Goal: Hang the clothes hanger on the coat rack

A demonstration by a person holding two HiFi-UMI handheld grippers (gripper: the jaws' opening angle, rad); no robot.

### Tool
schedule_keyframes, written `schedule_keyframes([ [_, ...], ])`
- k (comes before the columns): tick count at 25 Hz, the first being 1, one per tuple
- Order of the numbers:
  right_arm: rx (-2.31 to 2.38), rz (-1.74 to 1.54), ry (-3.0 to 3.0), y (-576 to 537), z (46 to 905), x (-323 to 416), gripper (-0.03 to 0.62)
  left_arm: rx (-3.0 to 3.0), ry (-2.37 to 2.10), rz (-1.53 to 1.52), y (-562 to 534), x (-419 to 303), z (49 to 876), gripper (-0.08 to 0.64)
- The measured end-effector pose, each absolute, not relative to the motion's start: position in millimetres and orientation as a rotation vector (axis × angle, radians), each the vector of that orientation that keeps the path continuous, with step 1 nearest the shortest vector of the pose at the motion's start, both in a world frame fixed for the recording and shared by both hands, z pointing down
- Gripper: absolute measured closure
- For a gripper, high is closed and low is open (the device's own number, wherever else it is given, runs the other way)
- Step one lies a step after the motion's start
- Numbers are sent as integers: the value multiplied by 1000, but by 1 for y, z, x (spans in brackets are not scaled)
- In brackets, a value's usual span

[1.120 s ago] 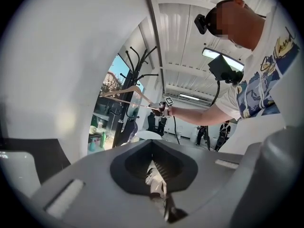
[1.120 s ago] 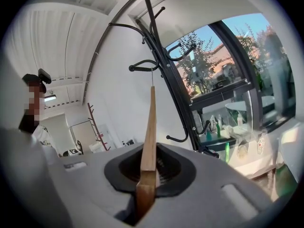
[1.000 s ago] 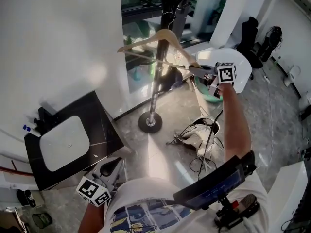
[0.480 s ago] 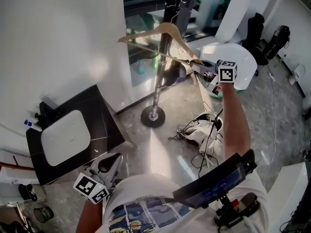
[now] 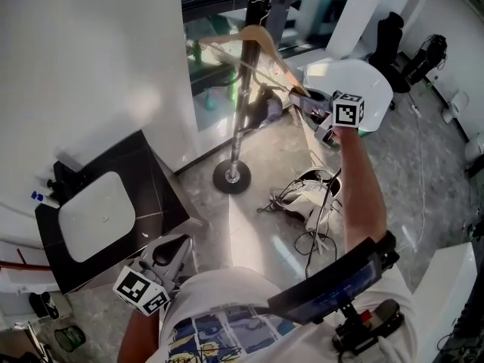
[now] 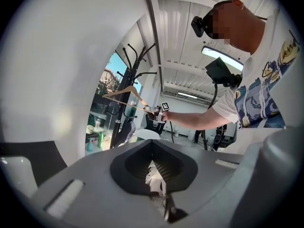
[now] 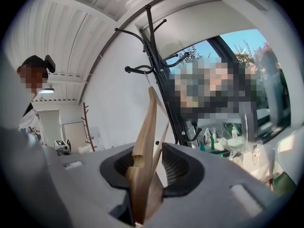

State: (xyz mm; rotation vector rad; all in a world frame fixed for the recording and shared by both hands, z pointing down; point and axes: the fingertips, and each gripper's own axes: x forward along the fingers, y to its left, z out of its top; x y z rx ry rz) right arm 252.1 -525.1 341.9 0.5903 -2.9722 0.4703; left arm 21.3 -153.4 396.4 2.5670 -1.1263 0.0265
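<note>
Head view: my right gripper point(image 5: 303, 95) is out at arm's length, jaws on the lower right end of the clothes hanger point(image 5: 261, 38). The hanger is pale wood, triangular, with a thin crossbar. It sits up against the coat rack point(image 5: 240, 112), a dark metal pole on a round disc base point(image 5: 231, 178). Window glass is behind the rack and a white wall is to the left. A tangle of cables point(image 5: 306, 203) with white stuff lies on the stone floor between me and the base. A black table point(image 5: 162, 195) with a white rounded tray point(image 5: 97, 216) is at lower left. My left gripper point(image 5: 171, 252) is low by my hip, well apart from everything.

Left gripper view: grey moulded jaws, ribbed pads, tips together with only a thin slit between them and nothing in it. Far off, the hanger hangs beside the rack's curved black pegs, and my other arm reaches to it.

Right gripper view: the jaws are opening and the wooden hanger arm stands between the ribbed pads. It lies against the left pad, with a gap showing on the right side. The wood is smooth with a light grain. The wire hook point(image 7: 146, 80) sits over a curved peg point(image 7: 135, 70) with a ball tip. The rack pole runs up right behind it, in front of the window.
</note>
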Motion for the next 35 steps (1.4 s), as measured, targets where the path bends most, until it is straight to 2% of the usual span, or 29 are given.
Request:
schedule_keyframes([
  [7, 715, 512, -2955, -517, 352, 267, 413, 2580, -1082, 24, -152, 18, 395, 558],
  [18, 984, 605, -2861, -456, 400, 299, 405, 2630, -923, 30, -139, 1, 397, 558],
  [24, 1142, 414, -2660, -377, 434, 275, 408, 2648, -837, 15, -127, -23, 393, 558],
  [29, 1211, 249, -2553, -287, 443, 217, 477, 2653, -769, -2, -115, -42, 387, 558],
  [35, 1239, 205, -2589, -188, 425, 131, 572, 2661, -727, 8, -95, -66, 385, 558],
])
